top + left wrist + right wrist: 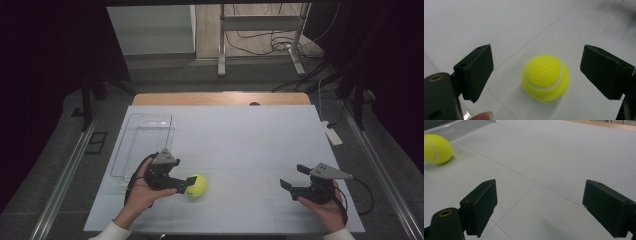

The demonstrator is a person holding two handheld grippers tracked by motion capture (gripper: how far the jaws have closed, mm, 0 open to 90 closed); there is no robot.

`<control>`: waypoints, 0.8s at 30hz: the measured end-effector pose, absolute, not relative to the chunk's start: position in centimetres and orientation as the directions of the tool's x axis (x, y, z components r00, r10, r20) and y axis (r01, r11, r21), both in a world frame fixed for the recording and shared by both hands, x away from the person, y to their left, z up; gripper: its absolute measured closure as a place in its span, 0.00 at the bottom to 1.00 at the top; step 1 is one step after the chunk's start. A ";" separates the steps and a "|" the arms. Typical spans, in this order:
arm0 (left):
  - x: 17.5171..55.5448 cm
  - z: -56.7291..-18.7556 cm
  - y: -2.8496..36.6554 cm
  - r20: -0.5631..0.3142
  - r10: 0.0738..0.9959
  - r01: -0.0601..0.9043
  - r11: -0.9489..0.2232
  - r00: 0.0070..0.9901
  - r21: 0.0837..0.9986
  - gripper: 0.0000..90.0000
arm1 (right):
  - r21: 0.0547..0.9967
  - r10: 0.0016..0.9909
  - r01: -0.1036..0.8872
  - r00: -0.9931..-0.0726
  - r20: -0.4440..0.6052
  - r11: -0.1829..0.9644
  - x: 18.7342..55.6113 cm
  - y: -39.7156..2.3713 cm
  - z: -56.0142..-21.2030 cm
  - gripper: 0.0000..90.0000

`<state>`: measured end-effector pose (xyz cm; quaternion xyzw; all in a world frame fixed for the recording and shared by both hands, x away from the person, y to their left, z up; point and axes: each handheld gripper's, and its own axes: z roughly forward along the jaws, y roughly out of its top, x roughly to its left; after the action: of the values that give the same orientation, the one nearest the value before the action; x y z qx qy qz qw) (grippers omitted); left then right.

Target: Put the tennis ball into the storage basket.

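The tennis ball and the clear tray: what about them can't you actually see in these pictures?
- Tennis ball: in the high view the left gripper covers its near-left side; in the right gripper view the picture edge cuts it off.
- Any print on the ball: too small in the high view.
- Clear tray: its near corner is hidden behind the left gripper.

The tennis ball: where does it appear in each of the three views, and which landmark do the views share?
High view: tennis ball lies low, left of centre, at the left gripper.
Left gripper view: centre, between the open jaws, untouched.
Right gripper view: upper left corner, far from the right gripper.
Shared landmark: the white table sheet with thin lines.
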<state>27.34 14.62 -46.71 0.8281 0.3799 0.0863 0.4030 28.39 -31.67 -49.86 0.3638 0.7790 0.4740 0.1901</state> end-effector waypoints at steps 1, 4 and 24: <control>27.4 -46.7 14.6 -0.164 0.698 0.560 -0.388 0.697 0.732 0.14 | 0.877 0.747 0.386 -0.663 0.048 0.286 28.4 -31.7 -49.9 0.14; 27.6 -46.9 14.3 -0.169 0.692 0.566 -0.397 0.702 0.722 0.14 | 0.878 0.745 0.385 -0.665 0.049 0.285 28.4 -31.7 -49.8 0.14; 28.0 -48.0 12.0 -0.156 0.658 0.576 -0.489 0.737 0.655 0.11 | 0.877 0.746 0.384 -0.665 0.045 0.289 28.3 -31.7 -49.8 0.14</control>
<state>28.01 12.00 -48.00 0.8610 0.3581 0.0577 0.3564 28.33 -31.68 -49.83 0.3621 0.7799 0.4735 0.1910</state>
